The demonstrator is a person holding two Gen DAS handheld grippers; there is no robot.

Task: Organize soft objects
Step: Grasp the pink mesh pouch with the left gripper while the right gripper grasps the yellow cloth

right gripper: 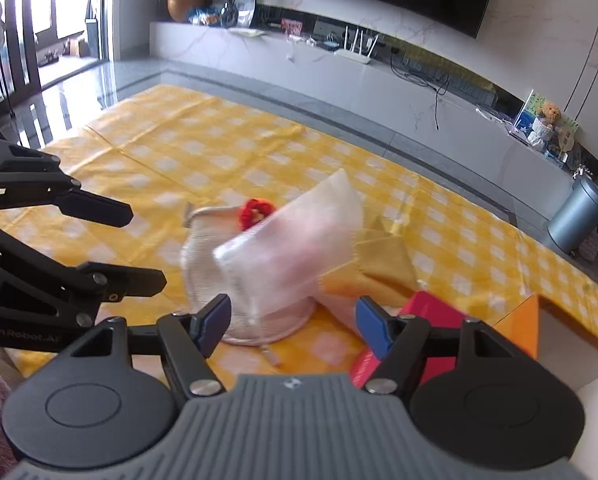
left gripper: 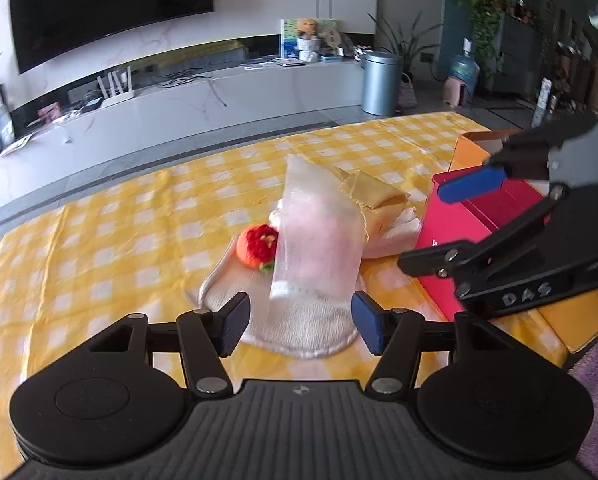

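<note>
A translucent plastic packet (left gripper: 319,240) (right gripper: 295,248) with something pale pink inside leans tilted over a pile on the yellow checked tablecloth (left gripper: 139,220). Beside it sits a red and orange knitted piece (left gripper: 259,250) (right gripper: 255,210), on a white oval pad (left gripper: 299,336) (right gripper: 207,252). A folded yellow cloth (left gripper: 375,196) (right gripper: 383,264) lies on a white cloth (left gripper: 395,236). My left gripper (left gripper: 299,320) (right gripper: 139,246) is open just short of the packet's lower end. My right gripper (right gripper: 295,318) (left gripper: 447,224) is open too, with nothing pressed between its pads.
A red box (left gripper: 491,220) (right gripper: 427,312) stands open at the table's right, with an orange box (left gripper: 475,148) (right gripper: 519,324) behind it. The tablecloth's left and far parts are bare. A grey bin (left gripper: 381,84) and a long white TV bench (left gripper: 219,100) lie beyond the table.
</note>
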